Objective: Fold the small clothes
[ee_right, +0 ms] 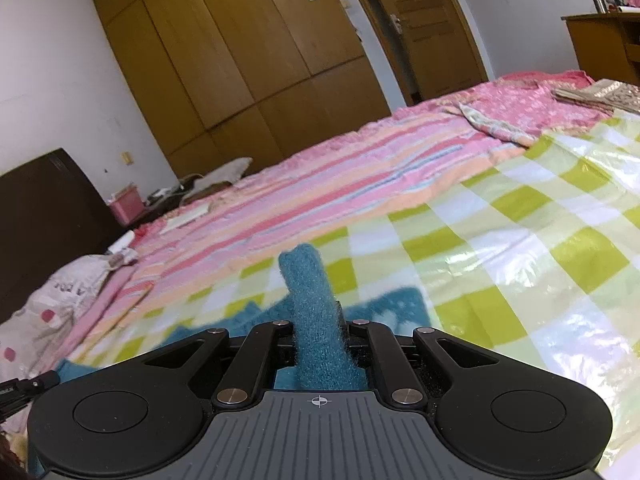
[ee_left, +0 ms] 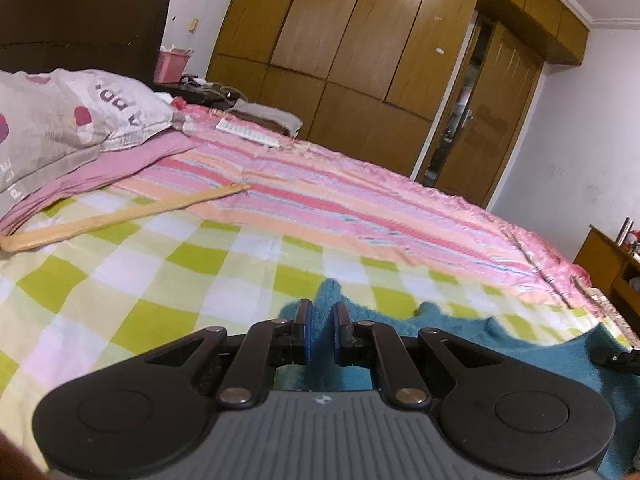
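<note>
A fuzzy teal garment [ee_left: 472, 332] lies on the green-and-white checked sheet [ee_left: 160, 264] of the bed. My left gripper [ee_left: 322, 312] is low over its edge, its blue-padded jaws slightly apart with a point of teal cloth showing between them, not clamped. My right gripper [ee_right: 320, 320] is shut on a fold of the teal garment [ee_right: 310, 304], which stands up between the jaws, while the rest of it lies flat on the checked sheet [ee_right: 520, 248] behind.
A pink striped blanket [ee_left: 360, 196] covers the far half of the bed. A patterned pillow [ee_left: 60, 120] and a wooden stick [ee_left: 120, 216] lie at the left. A brown wardrobe [ee_left: 360, 40] and door stand behind. A wooden dresser [ee_left: 608, 264] is at the right.
</note>
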### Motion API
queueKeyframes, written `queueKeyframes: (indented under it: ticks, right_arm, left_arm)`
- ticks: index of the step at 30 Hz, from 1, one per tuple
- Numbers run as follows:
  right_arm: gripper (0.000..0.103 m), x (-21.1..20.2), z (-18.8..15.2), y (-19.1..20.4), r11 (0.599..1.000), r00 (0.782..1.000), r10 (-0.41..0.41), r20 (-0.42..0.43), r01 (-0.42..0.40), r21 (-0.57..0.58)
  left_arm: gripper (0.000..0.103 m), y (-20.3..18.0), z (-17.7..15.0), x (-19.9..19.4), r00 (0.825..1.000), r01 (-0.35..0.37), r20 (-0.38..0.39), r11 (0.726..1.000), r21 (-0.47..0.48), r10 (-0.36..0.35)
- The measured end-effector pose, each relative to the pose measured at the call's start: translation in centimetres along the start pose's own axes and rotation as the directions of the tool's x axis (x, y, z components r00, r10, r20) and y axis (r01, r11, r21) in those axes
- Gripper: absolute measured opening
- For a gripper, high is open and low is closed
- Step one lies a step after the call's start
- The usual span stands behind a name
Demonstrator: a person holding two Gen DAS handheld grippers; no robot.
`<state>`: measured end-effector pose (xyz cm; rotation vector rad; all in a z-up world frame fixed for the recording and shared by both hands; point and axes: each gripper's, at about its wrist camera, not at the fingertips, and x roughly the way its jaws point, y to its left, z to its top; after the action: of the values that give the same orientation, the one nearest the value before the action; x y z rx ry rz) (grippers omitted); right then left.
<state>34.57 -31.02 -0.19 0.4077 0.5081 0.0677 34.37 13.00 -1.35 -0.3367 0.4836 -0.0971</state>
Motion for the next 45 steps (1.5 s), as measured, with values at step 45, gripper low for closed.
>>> queueKeyframes:
  ticks: [45]
  right_arm:
    - [0.008,2.0,-0.9,-0.7,0.998,0.997,-0.063,-0.034,0.062,-0.021]
  left_arm:
    - [0.011,-0.6,-0.6,1.8,0.993,-0.121,0.004,0.985,0.121,0.122]
